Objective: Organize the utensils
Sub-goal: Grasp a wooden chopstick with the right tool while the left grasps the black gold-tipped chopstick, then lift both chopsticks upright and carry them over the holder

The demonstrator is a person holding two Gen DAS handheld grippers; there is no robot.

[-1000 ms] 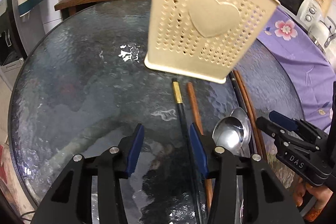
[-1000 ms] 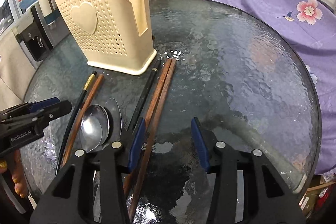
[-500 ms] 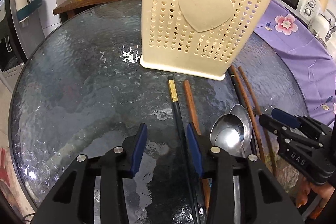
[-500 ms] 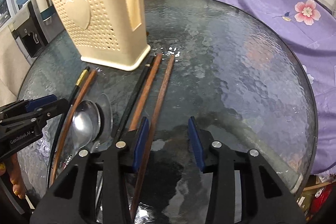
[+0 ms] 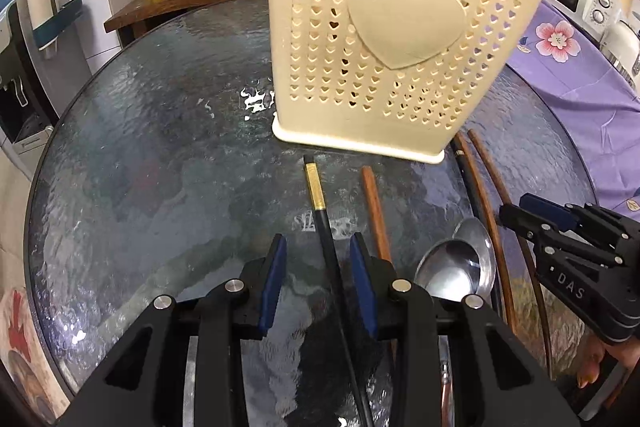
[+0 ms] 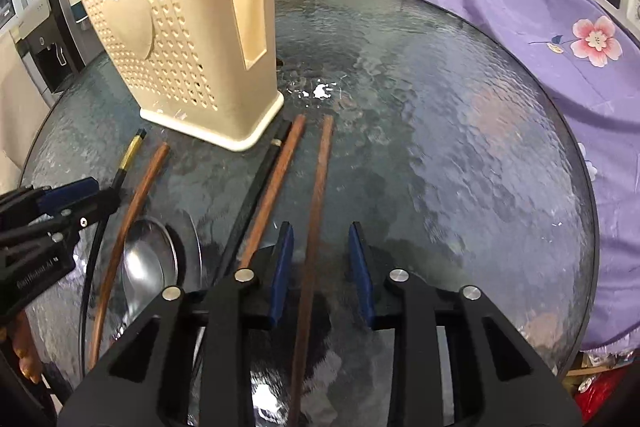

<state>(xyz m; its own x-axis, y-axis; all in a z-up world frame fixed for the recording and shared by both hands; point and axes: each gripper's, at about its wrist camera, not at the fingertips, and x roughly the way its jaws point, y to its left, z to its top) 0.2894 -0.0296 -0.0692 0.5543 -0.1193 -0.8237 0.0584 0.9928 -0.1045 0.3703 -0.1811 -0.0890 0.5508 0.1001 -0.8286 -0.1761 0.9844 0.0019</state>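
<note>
Wooden chopstick point(image 6: 316, 211) between the spread right gripper point(image 6: 320, 267); only left view shows spread left gripper point(image 5: 318, 281) straddling black chopstick point(image 5: 326, 227).

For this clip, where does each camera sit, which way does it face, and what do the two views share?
Left wrist: rides the left gripper, faces forward over the glass table; its open fingers straddle the black chopstick; the right gripper shows at right.
Right wrist: rides the right gripper, faces forward; its open fingers straddle a brown chopstick; the left gripper shows at left.
Shared: the cream utensil holder, spoons, chopsticks, purple cloth.
</note>
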